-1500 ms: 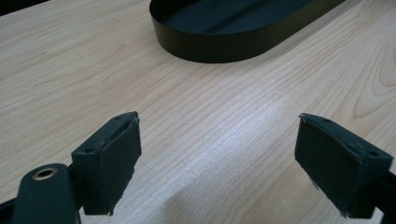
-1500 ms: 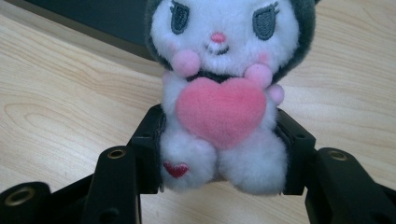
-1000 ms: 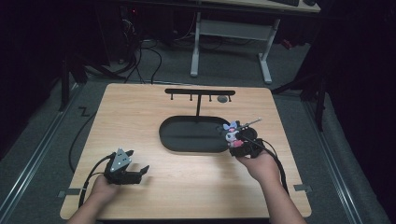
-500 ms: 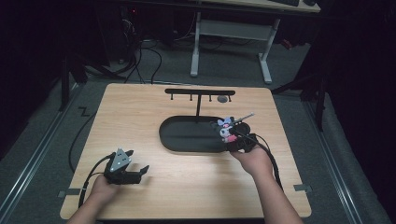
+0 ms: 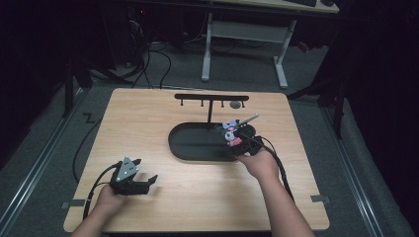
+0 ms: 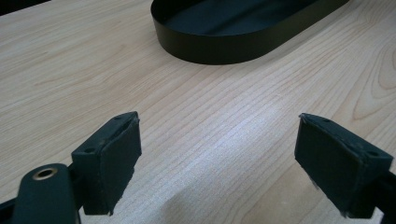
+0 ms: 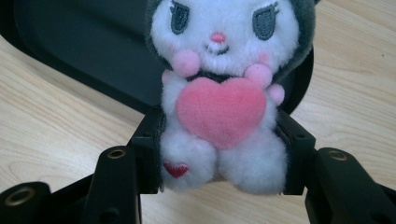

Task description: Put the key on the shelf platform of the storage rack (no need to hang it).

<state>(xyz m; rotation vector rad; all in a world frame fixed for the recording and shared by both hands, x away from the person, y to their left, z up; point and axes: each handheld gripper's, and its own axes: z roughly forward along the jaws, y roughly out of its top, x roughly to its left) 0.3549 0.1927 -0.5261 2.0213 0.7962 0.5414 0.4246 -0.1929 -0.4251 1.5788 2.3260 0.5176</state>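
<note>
A small white plush toy [image 7: 219,93] with a grey hood and a pink heart on its chest is squeezed between the jaws of my right gripper [image 7: 219,154]. In the high view that gripper [image 5: 236,138] holds the plush toy [image 5: 230,132] over the right end of the black oval tray [image 5: 197,143]. My left gripper [image 5: 141,183] rests near the table's front left with its jaws wide apart. In the left gripper view its pads [image 6: 114,154] frame bare wood, and the tray [image 6: 219,44] lies ahead.
Behind the tray, a black rack [image 5: 211,98] with small hooks stands on a thin post. The wooden table [image 5: 148,123] has open room on its left half and front. Cables trail from both grippers toward the front edge.
My right gripper has carried the plush toy forward and left, from beside the tray's right end to over its rim. The left gripper has stayed in place.
</note>
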